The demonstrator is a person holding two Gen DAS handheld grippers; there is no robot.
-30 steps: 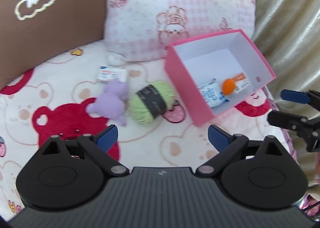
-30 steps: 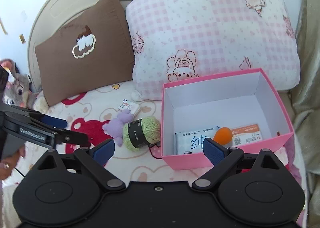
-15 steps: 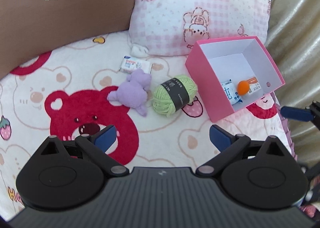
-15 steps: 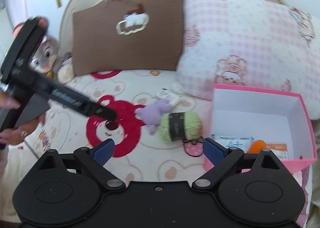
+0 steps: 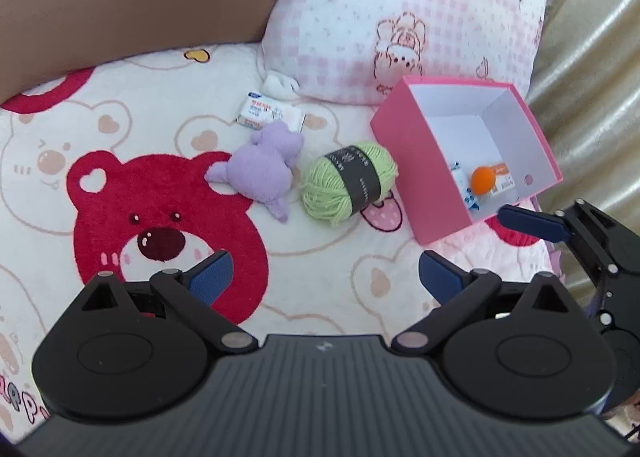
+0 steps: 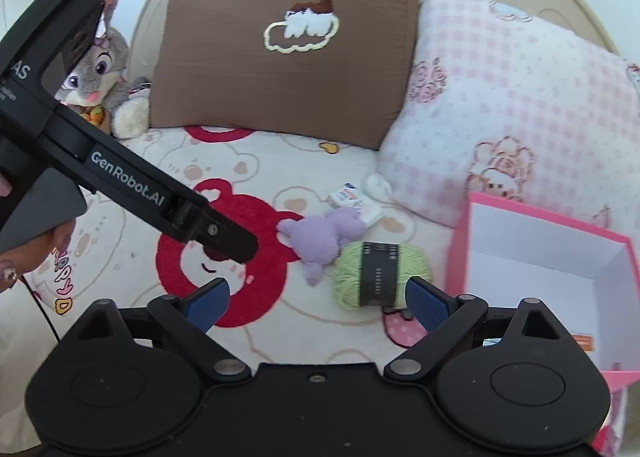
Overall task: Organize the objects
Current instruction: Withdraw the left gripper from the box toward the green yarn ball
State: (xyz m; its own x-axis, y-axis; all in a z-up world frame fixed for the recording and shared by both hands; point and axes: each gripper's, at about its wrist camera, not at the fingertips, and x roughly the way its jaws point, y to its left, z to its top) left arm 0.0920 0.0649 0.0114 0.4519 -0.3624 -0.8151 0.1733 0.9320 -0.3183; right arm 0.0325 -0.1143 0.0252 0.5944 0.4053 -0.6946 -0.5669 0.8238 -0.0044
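Right gripper (image 6: 316, 303) spread wide, nothing between the blue pads, hovering over the bear-print blanket (image 6: 256, 169). Green yarn ball (image 6: 382, 275) lies just ahead and slightly right of its centre line, close to the right fingertip; its dark label band runs near-to-far, the ball's long axis running left-right across the gap. Judging by this, the right gripper is the nearer one and the yarn the likely next pick. Purple plush toy (image 6: 322, 239) touches or nearly touches the yarn on its far-left side and could get caught in a wide grasp. Small white packet (image 6: 354, 203) sits just beyond the plush, by the pink checked pillow (image 6: 520, 105). Pink box (image 6: 540, 257) stands open immediately right of the yarn, a short carry; an orange ball (image 5: 483, 180) and packets already lie in it. Left gripper (image 5: 324, 275) also spread and empty, farther back over the red bear print, yarn ahead of it. Brown pillow (image 6: 288, 53) far, out of the way.
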